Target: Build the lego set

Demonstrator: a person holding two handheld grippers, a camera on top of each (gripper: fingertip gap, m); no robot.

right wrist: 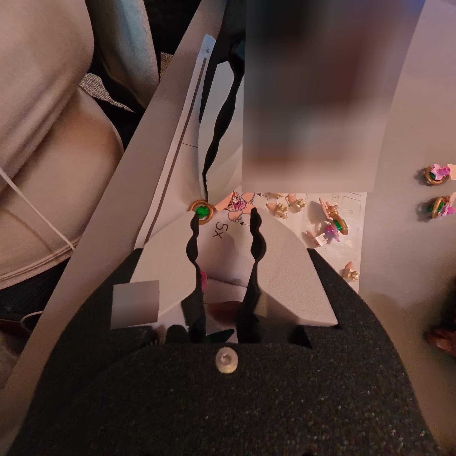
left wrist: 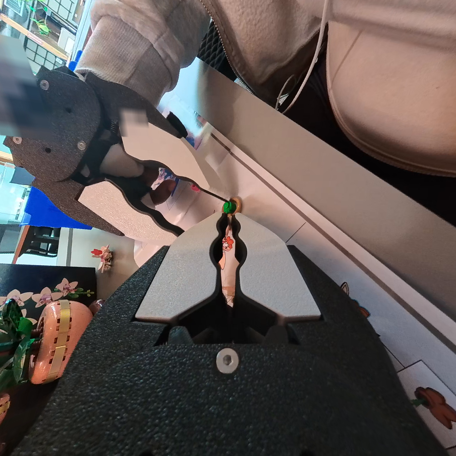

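Note:
My left gripper (left wrist: 229, 216) is shut on a small gold ring piece (left wrist: 237, 201) with a green stud (left wrist: 228, 206) in it, and holds it just above the open instruction booklet (left wrist: 431, 385). My right gripper (left wrist: 201, 165) is open; its lower fingertip touches the green stud. In the right wrist view the gold ring (right wrist: 206, 220) and green stud (right wrist: 201, 211) sit at my right gripper's (right wrist: 224, 212) left fingertip. The left gripper (right wrist: 205, 192) comes down from above, shut on the ring. Nothing is between the right jaws.
Loose pink petals and tan pieces (right wrist: 296, 204) lie on the booklet, with a half-built flower (right wrist: 335, 224). Two gold-ring flower assemblies (right wrist: 436, 175) (right wrist: 441, 207) sit on the table at right. A pink pot (left wrist: 59, 340) with green leaves and the set's box (left wrist: 49, 278) stand left. A person's torso is close by. Both grippers' tips are close together, under 4 cm apart.

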